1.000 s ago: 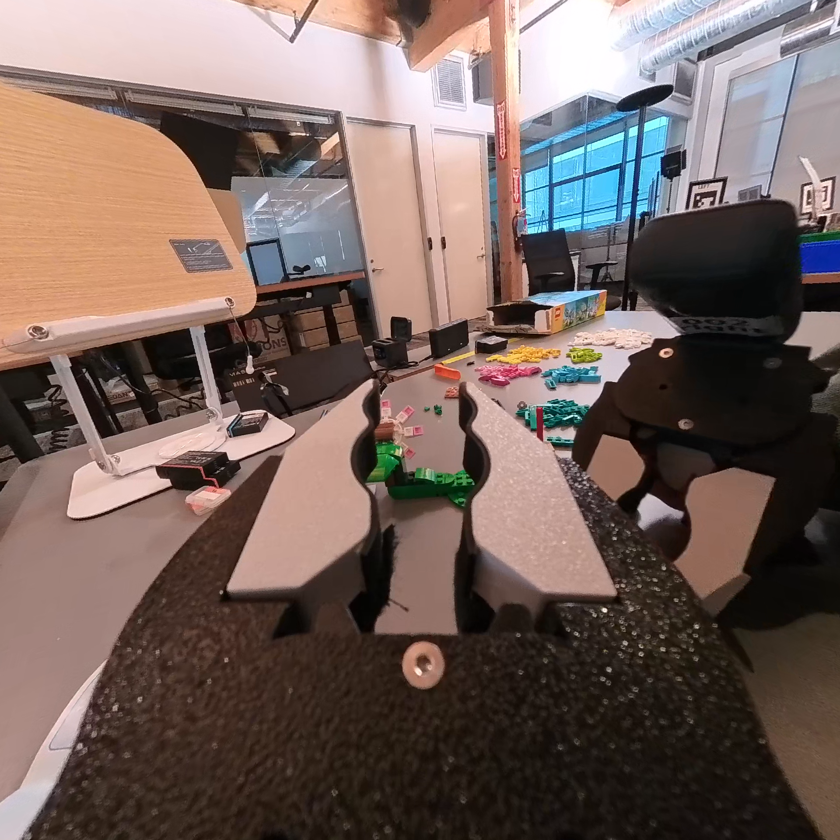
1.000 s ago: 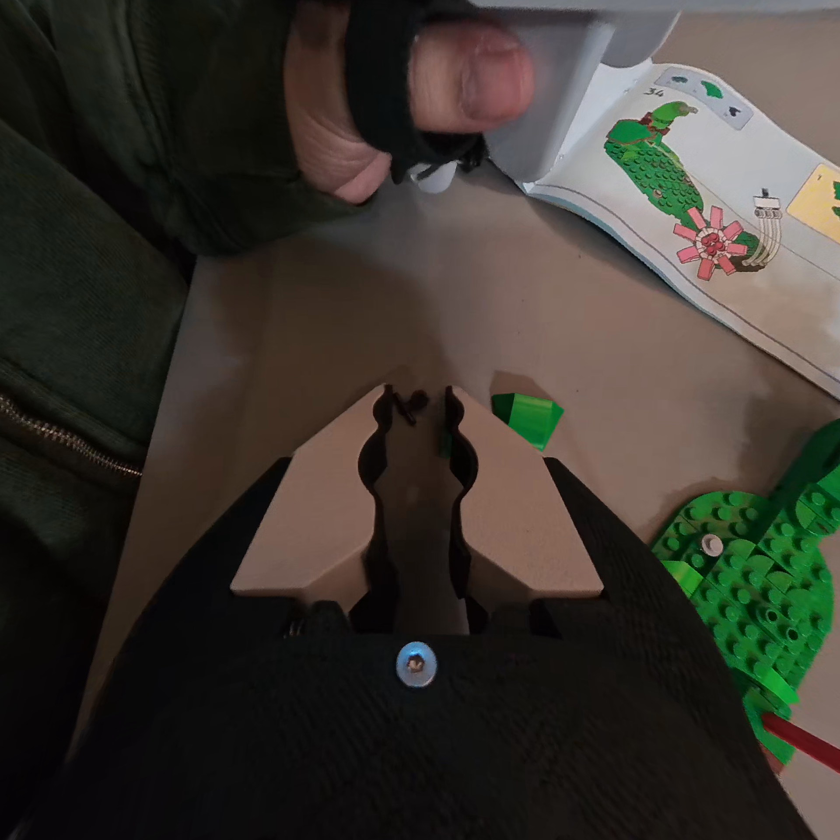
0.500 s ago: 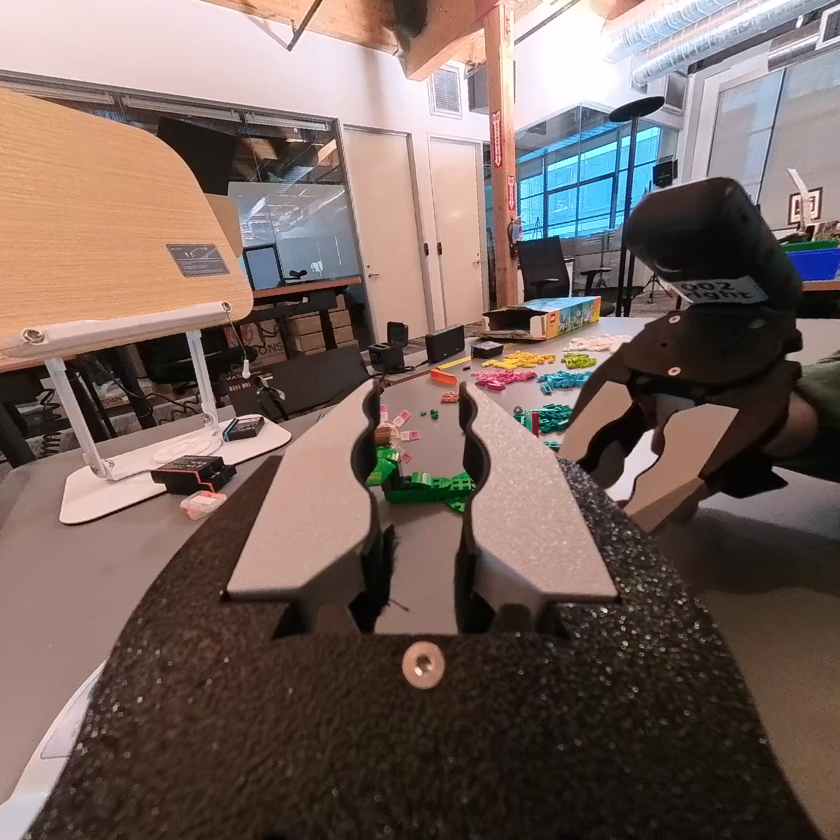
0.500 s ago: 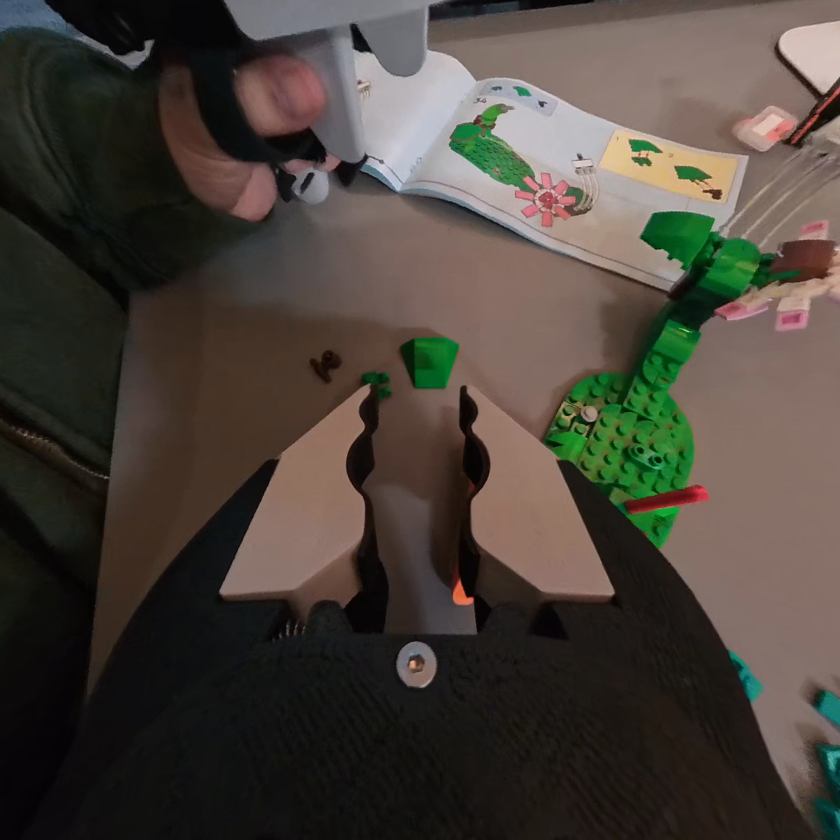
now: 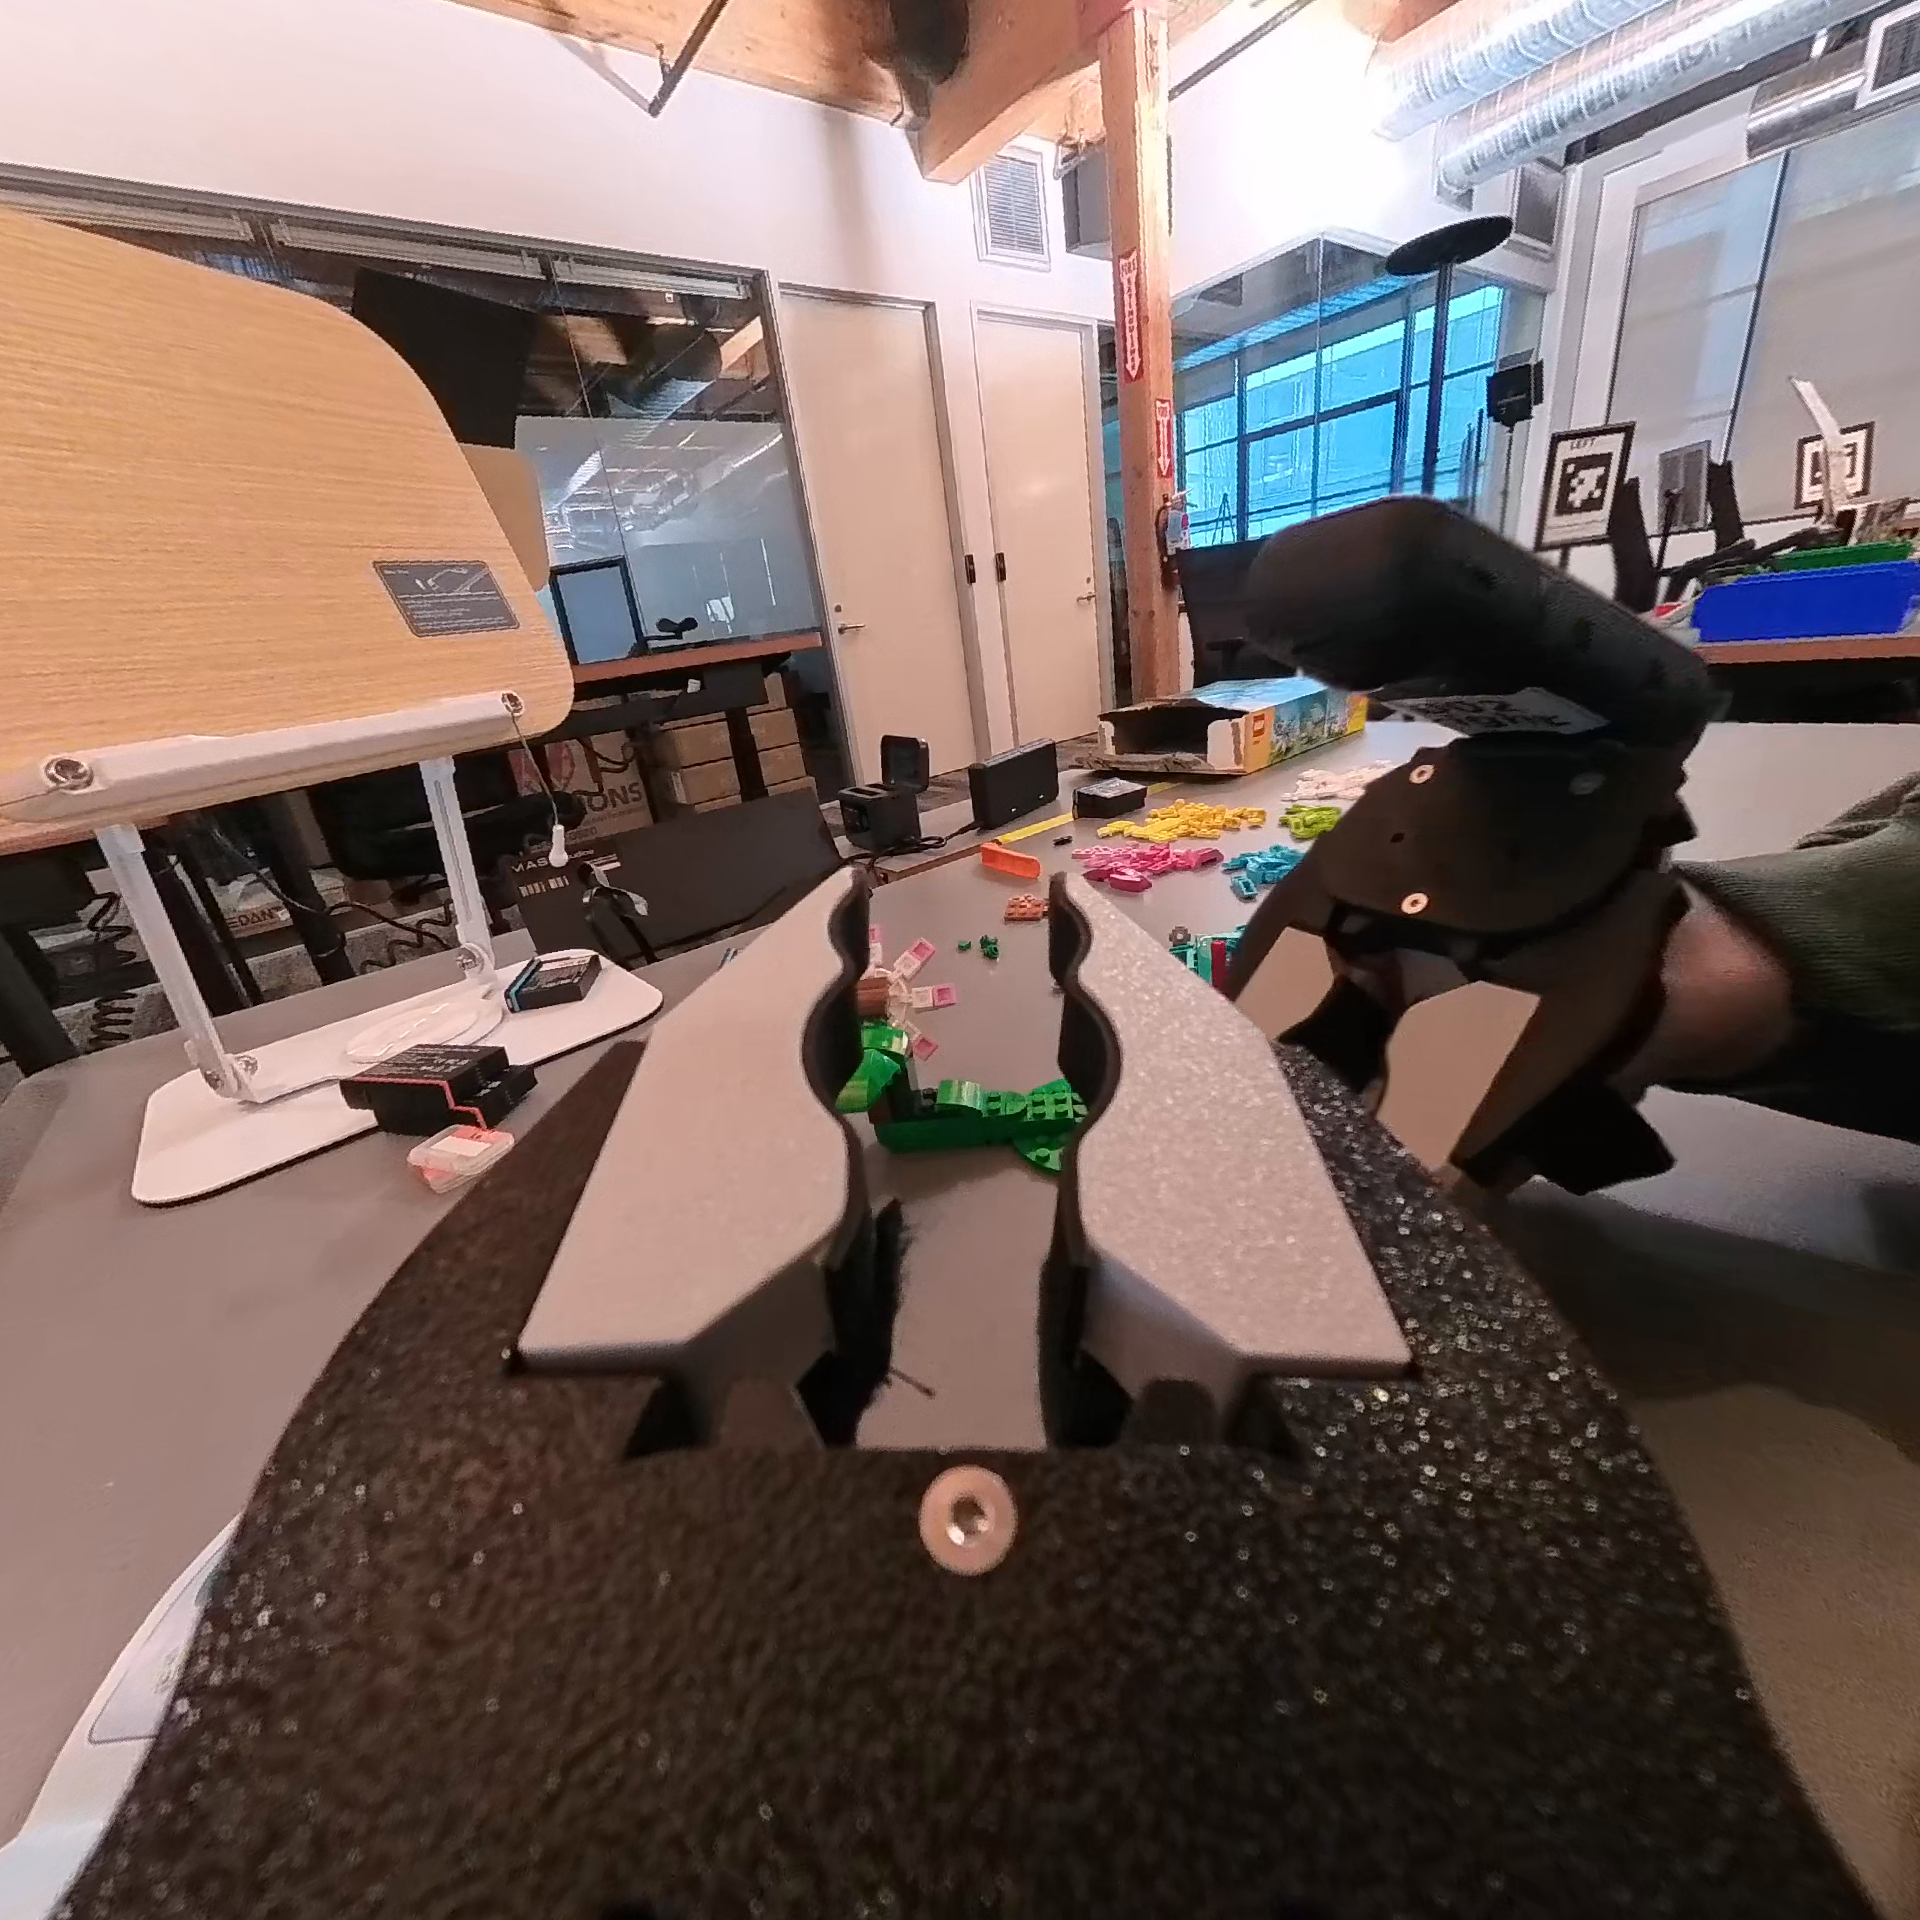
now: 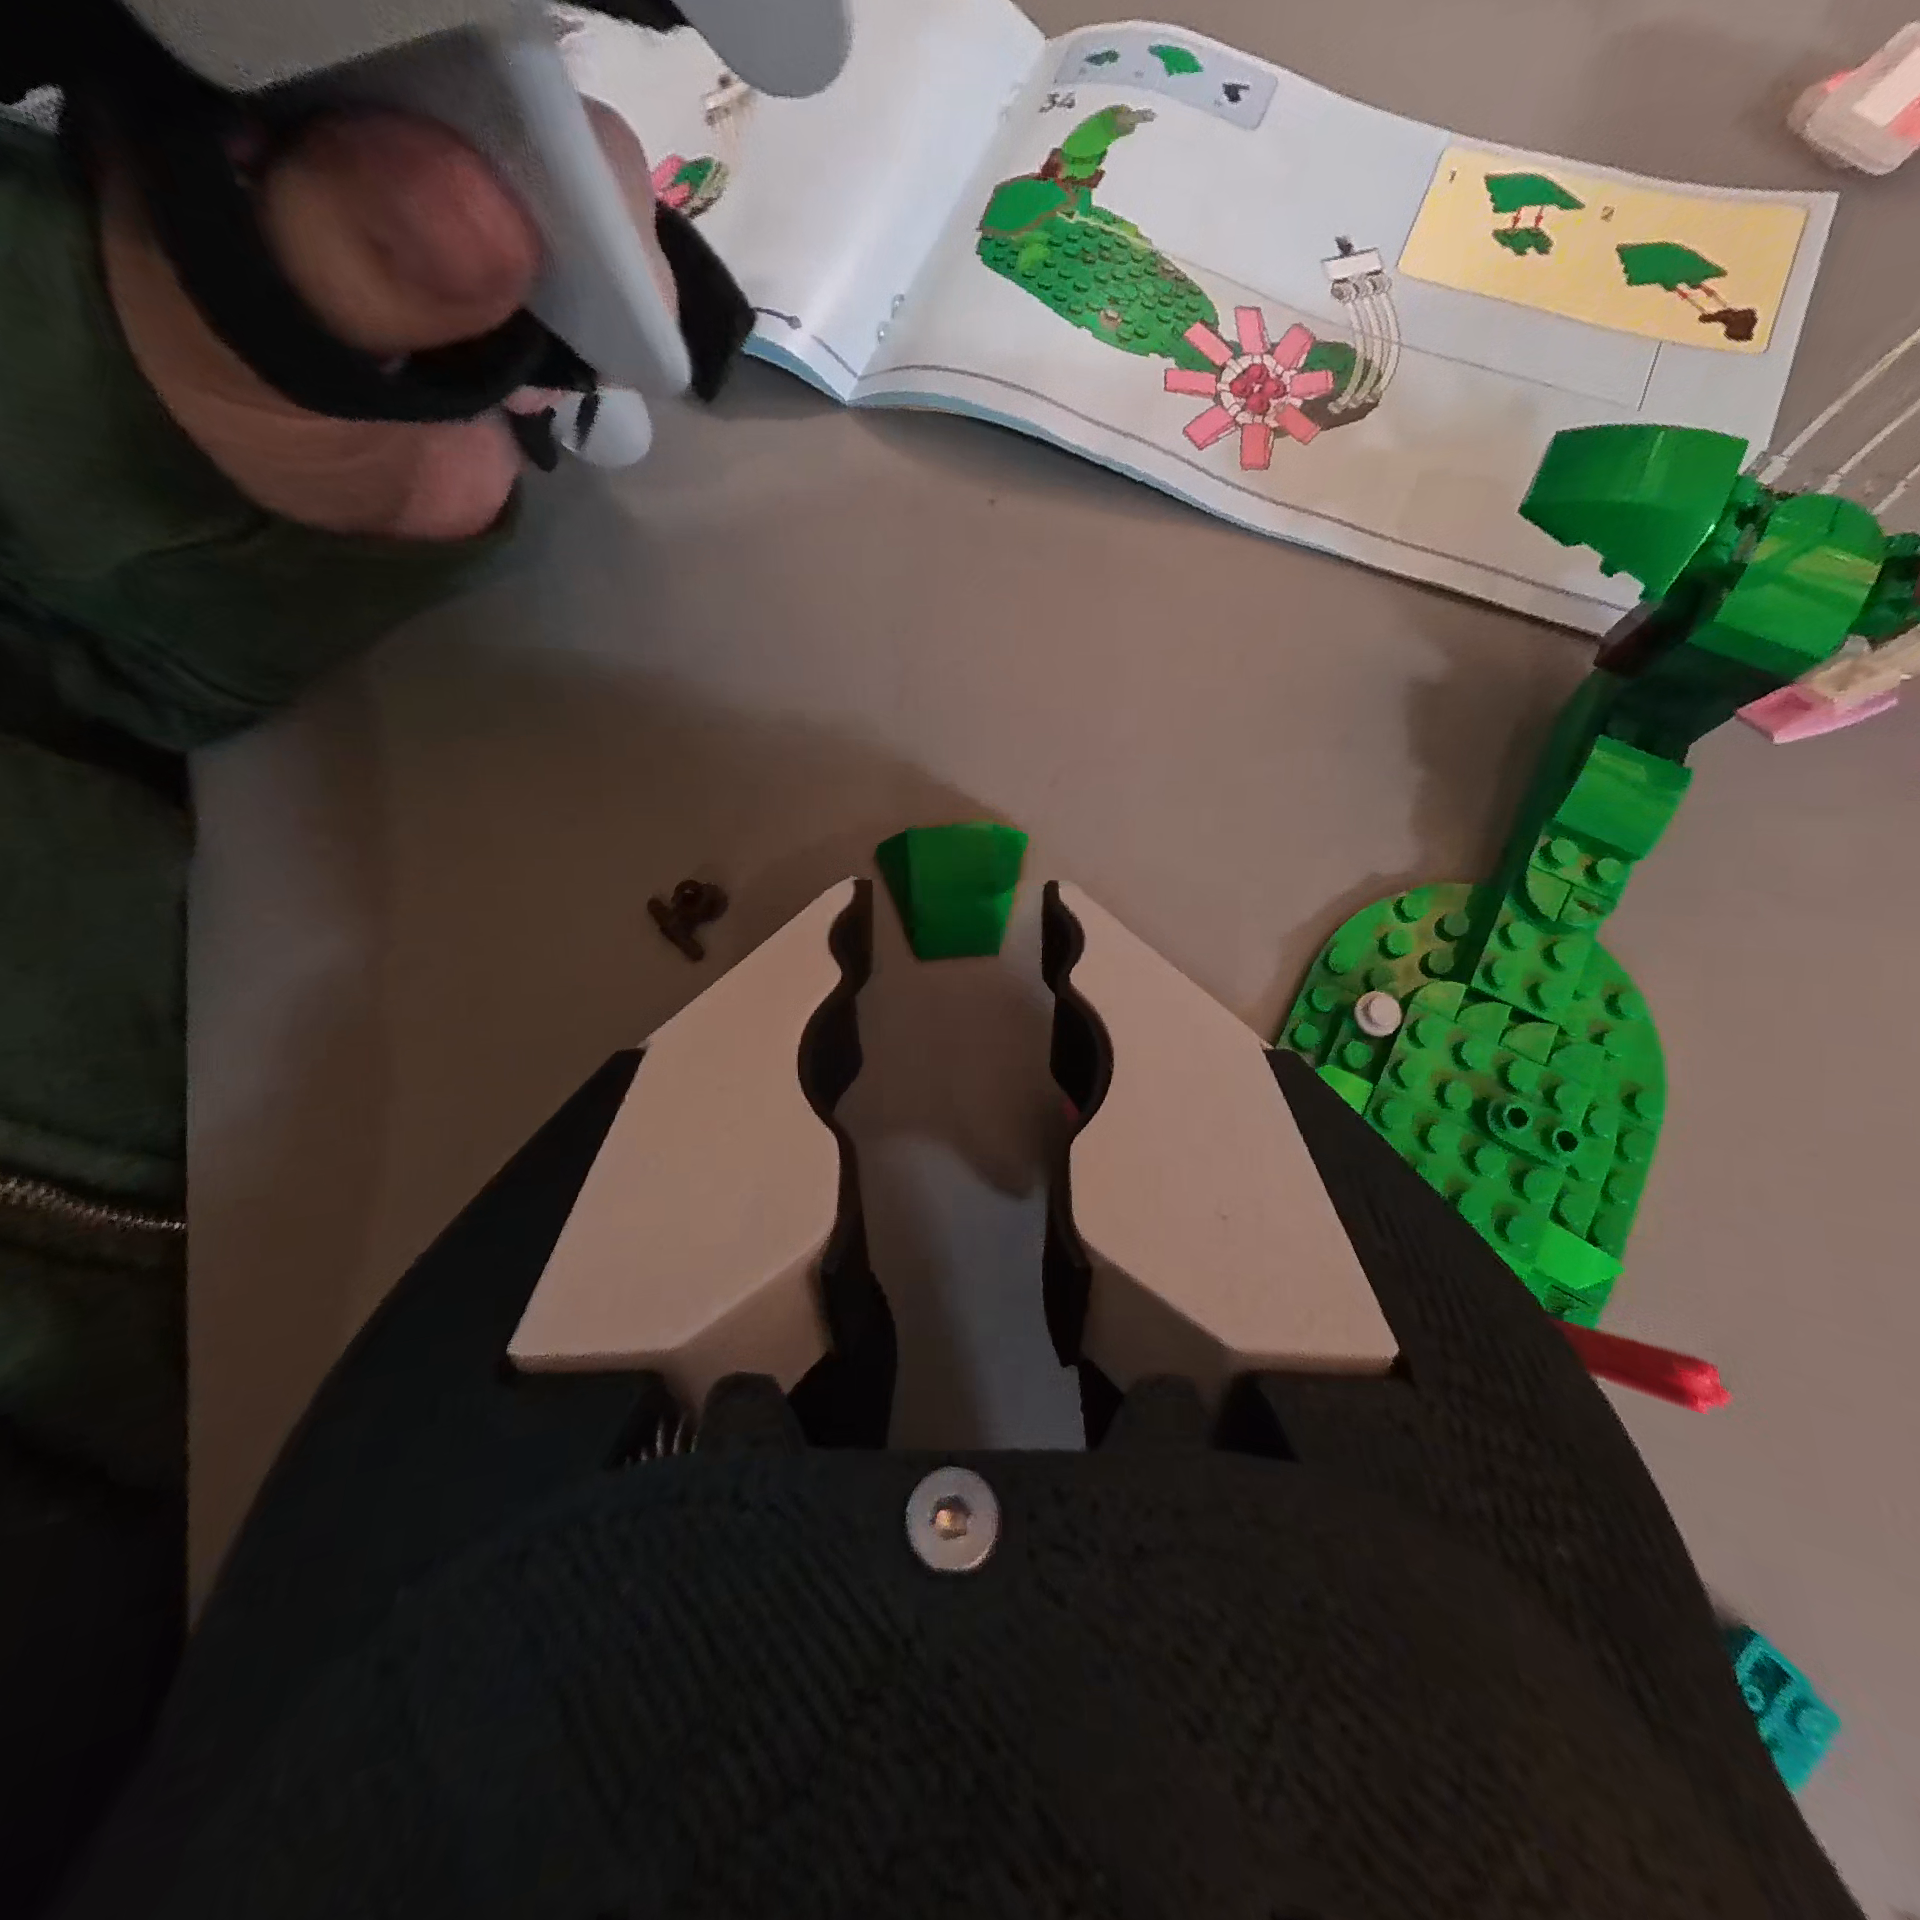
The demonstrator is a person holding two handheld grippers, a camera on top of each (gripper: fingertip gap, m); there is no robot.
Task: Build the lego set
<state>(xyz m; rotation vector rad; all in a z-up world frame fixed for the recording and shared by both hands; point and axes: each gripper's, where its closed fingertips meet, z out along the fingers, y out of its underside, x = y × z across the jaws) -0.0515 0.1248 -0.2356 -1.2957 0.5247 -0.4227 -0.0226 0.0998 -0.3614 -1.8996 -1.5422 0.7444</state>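
Note:
A loose green wedge brick (image 6: 951,862) lies on the grey table, right between the open fingertips of my right gripper (image 6: 953,899), which stands over it, pointing down. A tiny dark brown piece (image 6: 686,914) lies just left of the tips. The green partial build (image 6: 1486,1091), a studded plate with a curved stem, sits to the right; it also shows in the left wrist view (image 5: 977,1112). My left gripper (image 5: 956,904) is open and empty, held low and level. The right gripper (image 5: 1455,935) shows to its right.
An open instruction booklet (image 6: 1143,260) lies beyond the wedge. A red rod (image 6: 1642,1371) sticks out under the build. A wooden book stand (image 5: 208,520) and black packs (image 5: 436,1081) are at the left. Sorted brick piles (image 5: 1174,831) and a box (image 5: 1226,727) lie far back.
My right gripper opened, pulled back from the dark piece, then moved forward so its tips now straddle the green wedge. My left gripper has barely moved.

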